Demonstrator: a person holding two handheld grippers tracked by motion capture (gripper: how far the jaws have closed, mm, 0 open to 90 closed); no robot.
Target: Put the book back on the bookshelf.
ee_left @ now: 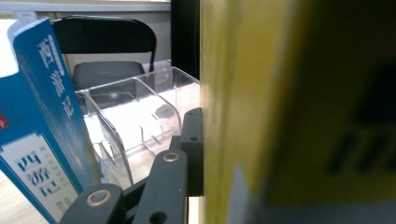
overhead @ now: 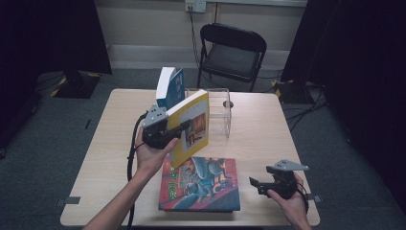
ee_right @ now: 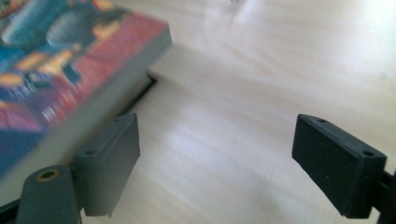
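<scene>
The left gripper (overhead: 179, 128), left of centre in the high view, is clamped on a yellow book (overhead: 194, 125), which it holds tilted up off the table (overhead: 261, 129), its lower corner over a colourful book (overhead: 201, 184) that lies flat near the bottom edge. Just behind the yellow book, toward the top of the frame, a blue book (overhead: 171, 87) stands upright beside a clear plastic holder (overhead: 221, 111). The right gripper (overhead: 256, 183) sits at the lower right, just right of the colourful book, low over the bare wood with nothing between its jaws. A black folding chair (overhead: 231, 51) stands beyond the table at the top centre.

In the left gripper view, the yellow book (ee_left: 299, 112) takes the whole right half, blurred and very close, with one black jaw pressed flat against its cover at the bottom centre. The blue book (ee_left: 44, 116) rises at the left edge, the clear holder (ee_left: 135, 112) sits in the middle, and the chair (ee_left: 105, 51) is at the upper left.

In the right gripper view, the right gripper (ee_right: 215, 158) has its two jaws spread wide at the bottom, bare table (ee_right: 261, 74) between them. The colourful book (ee_right: 70, 60) lies in the upper left, its edge just beside the left-hand jaw; I cannot tell whether they touch.
</scene>
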